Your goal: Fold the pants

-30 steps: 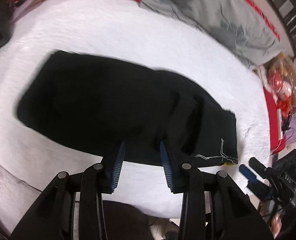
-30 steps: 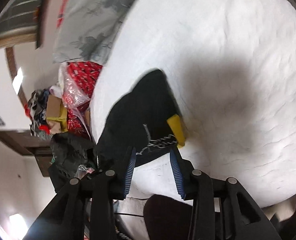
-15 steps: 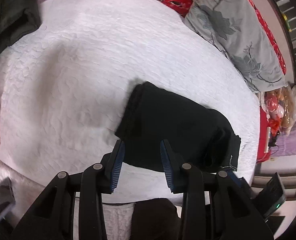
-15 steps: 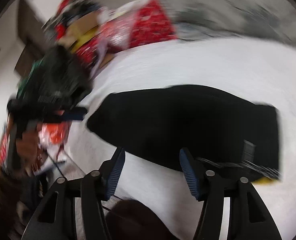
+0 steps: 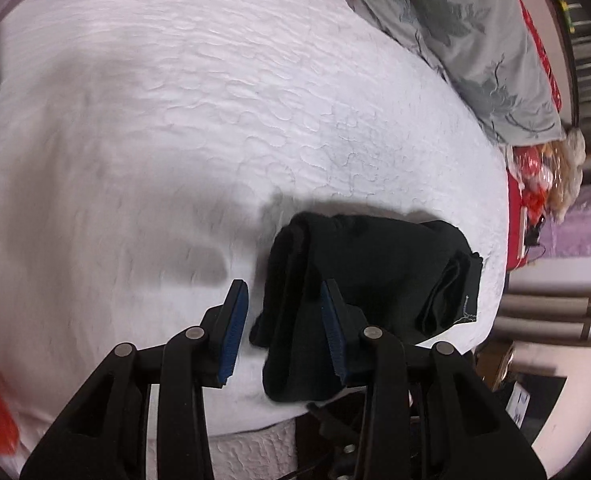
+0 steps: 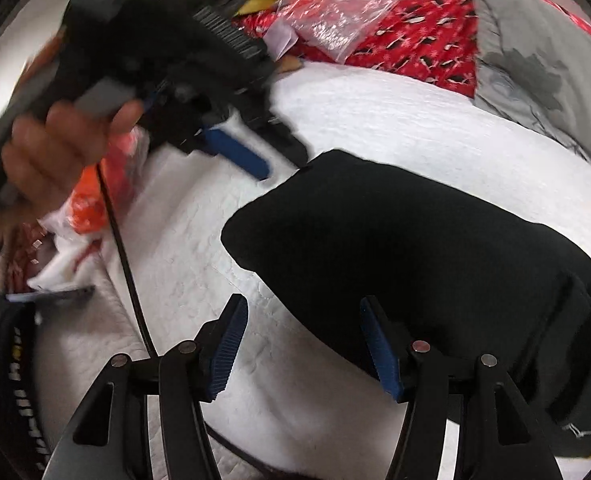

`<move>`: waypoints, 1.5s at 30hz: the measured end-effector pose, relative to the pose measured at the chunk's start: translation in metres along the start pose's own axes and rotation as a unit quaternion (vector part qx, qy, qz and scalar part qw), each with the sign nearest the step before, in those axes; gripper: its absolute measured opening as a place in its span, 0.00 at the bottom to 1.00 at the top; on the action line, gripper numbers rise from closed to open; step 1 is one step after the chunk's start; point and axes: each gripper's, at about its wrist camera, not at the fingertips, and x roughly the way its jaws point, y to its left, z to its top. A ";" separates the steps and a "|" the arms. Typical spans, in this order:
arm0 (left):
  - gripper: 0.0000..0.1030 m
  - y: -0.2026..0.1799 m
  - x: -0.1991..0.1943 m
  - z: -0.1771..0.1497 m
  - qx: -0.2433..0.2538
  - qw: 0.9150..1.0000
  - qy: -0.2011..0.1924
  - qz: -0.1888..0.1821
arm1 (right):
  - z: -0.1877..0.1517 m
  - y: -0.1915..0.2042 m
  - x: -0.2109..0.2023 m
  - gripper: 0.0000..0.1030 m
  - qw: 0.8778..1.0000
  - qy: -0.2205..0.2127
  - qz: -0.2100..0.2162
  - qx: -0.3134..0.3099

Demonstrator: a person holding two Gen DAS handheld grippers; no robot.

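Nearest to us, the left gripper (image 5: 281,322) stood narrowly parted with nothing pinched; the rolled near edge of the black pants (image 5: 367,280) showed past its blue pads, not clamped. The right gripper (image 6: 305,346) had just been opening and stood wider, its pads apart over the white quilted bedspread (image 6: 395,120) at the front edge of the pants, gripping nothing.

Just beyond, the pants lay as a compact folded bundle on the bedspread near the front right edge of the bed, their hem with pale stitching (image 5: 469,312) turned toward the right side. In the right wrist view the person's hand (image 6: 55,148) carried the left gripper above the bundle's far left end.

We judged the fold largely made, and the step in hand to be tidying and squaring it. To do that well, we would have kept both grippers low, pressed along the thick rolled edge rather than plucking it, and pushed layers inward so none slipped off the bed's edge.

Farther back lay a grey floral pillow (image 5: 463,40) and red patterned bedding (image 6: 415,48).
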 end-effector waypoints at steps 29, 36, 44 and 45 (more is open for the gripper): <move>0.23 -0.022 -0.010 0.005 -0.064 0.994 -0.019 -0.088 | 0.023 -0.023 -0.012 0.13 0.997 -0.053 -0.013 0.047; 0.20 -0.077 -0.029 -0.008 -0.067 0.989 -0.043 -0.128 | 0.015 -0.061 -0.066 0.13 0.990 -0.092 0.019 0.101; 0.16 -0.187 0.021 -0.006 -0.023 0.989 -0.005 -0.143 | -0.024 -0.150 -0.121 0.13 0.966 -0.116 0.052 0.225; 0.16 -0.210 0.041 -0.006 -0.014 0.990 0.013 -0.141 | -0.033 -0.161 -0.126 0.13 0.962 -0.116 0.054 0.240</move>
